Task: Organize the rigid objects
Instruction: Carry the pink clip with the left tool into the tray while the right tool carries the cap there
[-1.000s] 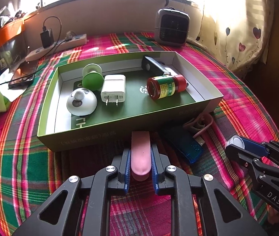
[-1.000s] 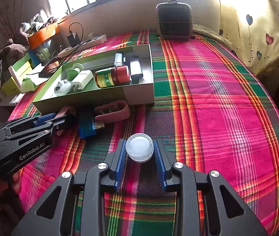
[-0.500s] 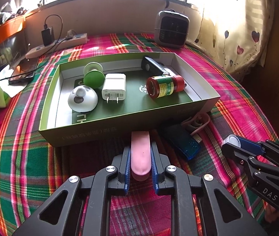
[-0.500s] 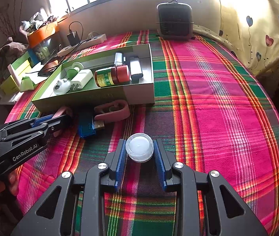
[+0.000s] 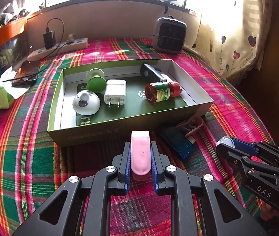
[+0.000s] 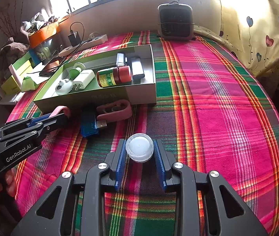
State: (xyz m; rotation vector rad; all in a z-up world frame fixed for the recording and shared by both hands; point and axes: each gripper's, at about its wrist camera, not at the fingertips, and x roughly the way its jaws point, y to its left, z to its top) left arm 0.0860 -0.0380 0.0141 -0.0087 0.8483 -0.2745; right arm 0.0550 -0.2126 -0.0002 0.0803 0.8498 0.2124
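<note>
We hold two items at once, so the step in hand reads as transport toward the box. The left gripper (image 5: pixel 140 158) is clamped on a pink oblong piece (image 5: pixel 140 154), whose rounded end projects forward past the fingertips. The right gripper (image 6: pixel 139 152) is closed on a small white round jar (image 6: pixel 139 150), pinched by its sides between the blue pads (image 6: pixel 120 157).

The green tray box (image 5: pixel 92 135) lies directly ahead of the left fingers, its near wall just beyond the pink tip. For the right fingers it sits ahead and to the left. Inside it we see a red-capped bottle (image 5: pixel 162 92) on its side, a white charger (image 5: pixel 116 94), a white dome (image 5: pixel 86 103) and a green knob (image 5: pixel 96 80).

A blue USB stick (image 5: pixel 175 142) and a pink clip (image 5: pixel 190 124) remain on the cloth, ahead and right of the left fingers, against the box wall.

In our judgement, the next move calls for lifting each held item clear of the near wall, carrying it forward over a bare patch of the floor, then releasing it there. The rolled bottle is best avoided.
</note>
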